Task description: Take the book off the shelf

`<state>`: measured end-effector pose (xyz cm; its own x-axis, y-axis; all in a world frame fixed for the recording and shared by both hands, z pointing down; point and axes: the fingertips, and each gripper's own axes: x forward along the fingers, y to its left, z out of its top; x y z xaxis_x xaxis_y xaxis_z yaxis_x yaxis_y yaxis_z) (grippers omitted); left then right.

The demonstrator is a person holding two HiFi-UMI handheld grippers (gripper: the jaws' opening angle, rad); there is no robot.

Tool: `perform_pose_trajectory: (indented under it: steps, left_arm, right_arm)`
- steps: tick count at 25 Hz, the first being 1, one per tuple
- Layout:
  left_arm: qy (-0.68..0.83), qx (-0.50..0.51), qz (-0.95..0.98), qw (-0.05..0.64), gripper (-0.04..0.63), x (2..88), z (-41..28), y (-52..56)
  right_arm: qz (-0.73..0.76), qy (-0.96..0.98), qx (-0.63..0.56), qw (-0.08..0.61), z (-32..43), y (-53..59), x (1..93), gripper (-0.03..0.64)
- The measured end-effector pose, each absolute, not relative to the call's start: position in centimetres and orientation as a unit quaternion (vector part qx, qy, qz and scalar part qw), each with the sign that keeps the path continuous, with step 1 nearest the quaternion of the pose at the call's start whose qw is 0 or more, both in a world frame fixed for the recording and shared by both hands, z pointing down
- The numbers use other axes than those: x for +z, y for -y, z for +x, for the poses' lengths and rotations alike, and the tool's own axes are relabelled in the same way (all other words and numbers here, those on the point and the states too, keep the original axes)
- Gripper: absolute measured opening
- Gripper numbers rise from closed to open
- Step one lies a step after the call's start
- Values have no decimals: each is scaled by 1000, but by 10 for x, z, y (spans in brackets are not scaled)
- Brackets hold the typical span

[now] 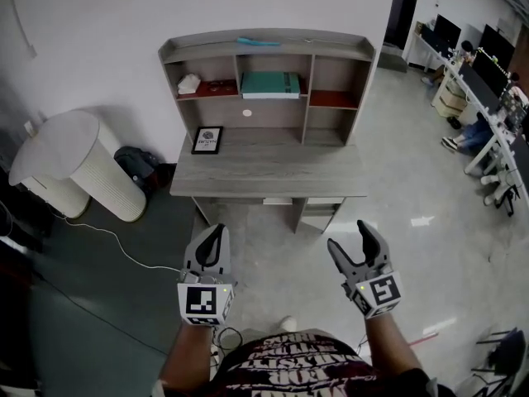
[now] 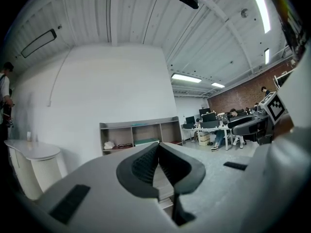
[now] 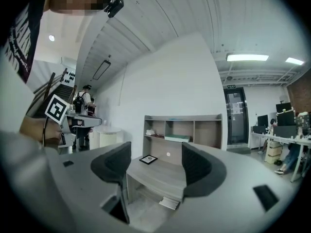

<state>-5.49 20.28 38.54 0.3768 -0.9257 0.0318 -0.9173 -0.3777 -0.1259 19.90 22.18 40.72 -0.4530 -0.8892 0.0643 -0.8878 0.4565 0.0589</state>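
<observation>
In the head view, the left gripper (image 1: 216, 231) and the right gripper (image 1: 351, 238) are held low, and the green book (image 1: 270, 84) is seen flat in the middle box of the shelf (image 1: 331, 50), far ahead of both. In the left gripper view, the jaws are pressed together on nothing. In the right gripper view, the jaws are held wide apart and empty.

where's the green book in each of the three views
Head view: book in the shelf's middle compartment, upper centre.
Left gripper view: book left of centre, just above the shut left claw.
Right gripper view: book near centre, above the open right claw.
Shared landmark: white object one compartment left of it.
</observation>
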Motion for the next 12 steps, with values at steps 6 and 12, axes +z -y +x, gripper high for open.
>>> perform_pose_trajectory:
  steps: [6, 12]
  left_arm:
    - [-557, -61, -828, 31, 6, 400, -44, -187]
    - [-566, -62, -822, 5, 6, 412, -52, -170]
  right_arm:
    - [512, 858, -4, 47, 206, -193, 417, 330]
    - [509, 859, 3, 48, 204, -173, 423, 330]
